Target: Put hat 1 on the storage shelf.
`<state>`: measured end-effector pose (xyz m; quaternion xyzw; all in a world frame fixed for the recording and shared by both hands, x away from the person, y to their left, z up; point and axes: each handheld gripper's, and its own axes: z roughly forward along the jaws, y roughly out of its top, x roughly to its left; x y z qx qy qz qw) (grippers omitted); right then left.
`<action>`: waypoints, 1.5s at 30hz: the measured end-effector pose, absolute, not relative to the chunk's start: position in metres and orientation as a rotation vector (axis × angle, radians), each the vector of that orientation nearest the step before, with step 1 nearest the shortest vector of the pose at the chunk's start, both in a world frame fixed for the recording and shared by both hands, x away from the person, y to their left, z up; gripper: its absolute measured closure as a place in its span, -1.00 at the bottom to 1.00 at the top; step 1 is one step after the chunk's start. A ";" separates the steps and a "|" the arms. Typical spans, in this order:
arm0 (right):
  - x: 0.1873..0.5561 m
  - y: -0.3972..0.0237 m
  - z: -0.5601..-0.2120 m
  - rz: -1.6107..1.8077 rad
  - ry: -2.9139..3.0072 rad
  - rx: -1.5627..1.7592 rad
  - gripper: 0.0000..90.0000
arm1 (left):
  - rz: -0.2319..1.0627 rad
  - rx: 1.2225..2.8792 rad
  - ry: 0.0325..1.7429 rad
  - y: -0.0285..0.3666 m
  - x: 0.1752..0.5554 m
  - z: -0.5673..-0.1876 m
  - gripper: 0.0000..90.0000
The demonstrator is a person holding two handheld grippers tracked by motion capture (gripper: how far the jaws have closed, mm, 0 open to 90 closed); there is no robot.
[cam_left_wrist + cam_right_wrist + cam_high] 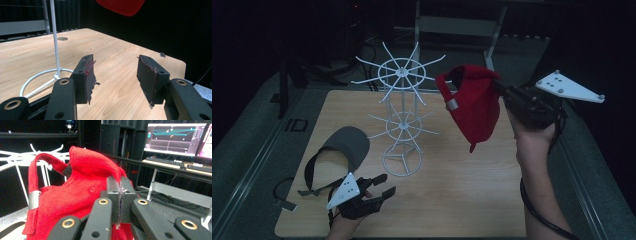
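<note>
A red cap hangs in the air at the right of a white wire stand, held by its back edge in my right gripper, which is shut on it. Its strap loop with a grey buckle faces the stand's upper arms. In the right gripper view the jaws pinch the red cloth. A grey cap lies on the wooden table at the front left. My left gripper rests open just right of it, nothing between its pads, facing the stand's ring base.
The stand has two tiers of spoke-like hooks and a round base near the table's middle. Monitors and a keyboard sit on a desk beyond the table. A metal frame stands behind the table's far edge.
</note>
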<state>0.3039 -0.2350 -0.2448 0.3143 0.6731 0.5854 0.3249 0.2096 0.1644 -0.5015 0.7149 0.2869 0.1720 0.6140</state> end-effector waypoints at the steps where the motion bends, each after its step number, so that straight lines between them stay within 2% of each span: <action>1: 0.304 -0.234 -0.247 1.534 1.771 0.824 0.98 | 0.396 1.647 0.661 0.165 0.210 -0.502 0.08; 28: 0.289 -0.232 -0.303 1.580 1.931 0.751 0.93 | 0.404 1.650 0.669 0.167 0.209 -0.506 0.08; 36: 0.283 -0.237 -0.303 1.627 1.928 0.719 0.64 | 0.387 1.651 0.679 0.171 0.206 -0.505 0.08; 37: 0.281 -0.241 -0.300 1.652 1.918 0.711 0.47 | 0.387 1.658 0.682 0.171 0.206 -0.506 0.08; 45: 0.274 -0.258 -0.297 1.630 1.907 0.715 -0.01 | 0.393 1.664 0.695 0.173 0.206 -0.507 0.08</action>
